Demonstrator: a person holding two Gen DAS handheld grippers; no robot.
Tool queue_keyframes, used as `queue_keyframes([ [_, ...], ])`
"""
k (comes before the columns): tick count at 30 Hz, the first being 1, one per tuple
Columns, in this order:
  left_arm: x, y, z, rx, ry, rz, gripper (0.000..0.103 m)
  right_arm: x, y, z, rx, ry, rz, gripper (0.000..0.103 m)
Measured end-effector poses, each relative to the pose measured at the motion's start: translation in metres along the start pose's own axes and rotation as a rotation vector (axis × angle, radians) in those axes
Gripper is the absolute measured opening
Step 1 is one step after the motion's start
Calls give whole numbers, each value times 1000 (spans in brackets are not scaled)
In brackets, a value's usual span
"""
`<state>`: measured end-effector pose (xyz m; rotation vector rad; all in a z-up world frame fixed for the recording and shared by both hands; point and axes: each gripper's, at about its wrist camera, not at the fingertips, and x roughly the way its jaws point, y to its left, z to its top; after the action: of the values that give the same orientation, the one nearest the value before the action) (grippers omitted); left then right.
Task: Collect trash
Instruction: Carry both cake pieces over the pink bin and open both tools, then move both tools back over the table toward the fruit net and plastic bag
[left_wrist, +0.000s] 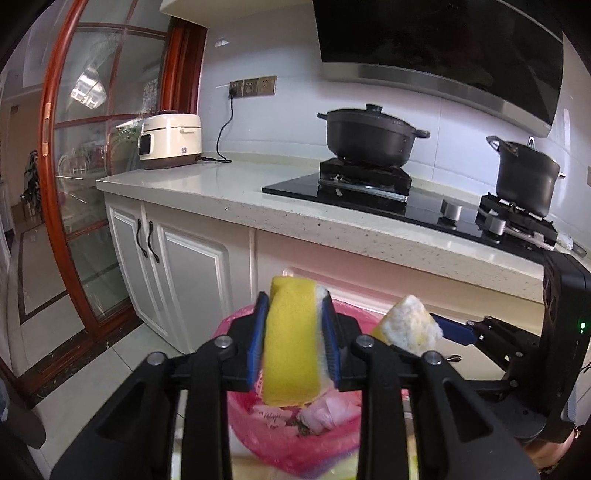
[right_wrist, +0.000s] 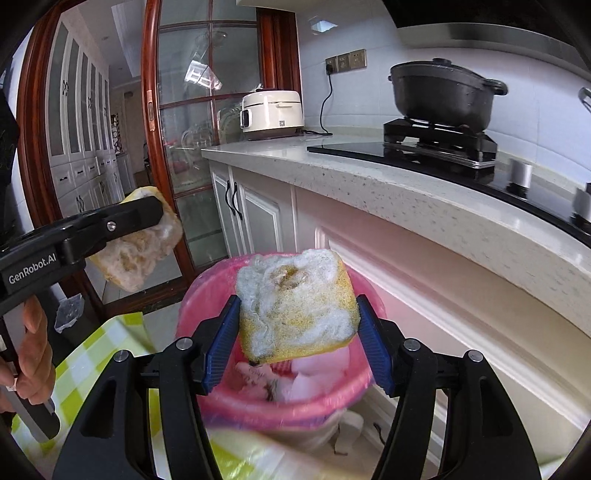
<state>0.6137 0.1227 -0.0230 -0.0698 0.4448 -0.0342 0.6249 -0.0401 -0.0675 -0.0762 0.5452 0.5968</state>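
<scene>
So, I've got a worn yellow sponge in each set of tongs, both hanging over the pink-lined trash bin on the floor in front of the white cabinets. My left gripper has its blue pads on either side of the first sponge, which stands on edge, yellow face toward me and the white scrubby layer on its right side; the pads look like they're touching it on both sides. My right gripper holds the second sponge flat-on, frayed white scrub side facing the camera, squeezed between the pads at its left and right edges. From the right wrist view, the left gripper sits off to the left with my hand on its handle. Crumpled pinkish paper already lies in the bin. Farther back, a black pot sits on the stove, and a cream rice cooker stands at the far left of the counter.
</scene>
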Motion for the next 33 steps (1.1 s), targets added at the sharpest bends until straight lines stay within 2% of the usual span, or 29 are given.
queue_keyframes([
  [1,5,1,-1,4,-3,8,47,5,0,0,-7,2,8,74],
  [2,12,2,-1,7,-10,17,52,10,-1,-1,-19,0,2,77],
  [6,20,9,-7,5,-7,45,56,19,-10,-9,-23,6,-13,77],
  [11,-6,17,-15,-12,-36,80,67,-14,-15,-18,-12,-6,-15,77],
  [13,-31,19,-16,-24,-51,97,83,-39,-10,-20,-43,4,-28,77],
  [16,-72,18,-18,-52,-75,127,94,-87,2,-24,-69,6,-45,78],
  [25,-232,-21,-50,-64,-143,129,98,-247,42,-66,18,-67,-86,84],
  [28,-285,-42,-77,-24,-144,121,98,-289,54,-89,57,-72,-104,84],
  [33,-344,-67,-134,21,-108,127,98,-340,71,-142,122,-58,-128,84],
])
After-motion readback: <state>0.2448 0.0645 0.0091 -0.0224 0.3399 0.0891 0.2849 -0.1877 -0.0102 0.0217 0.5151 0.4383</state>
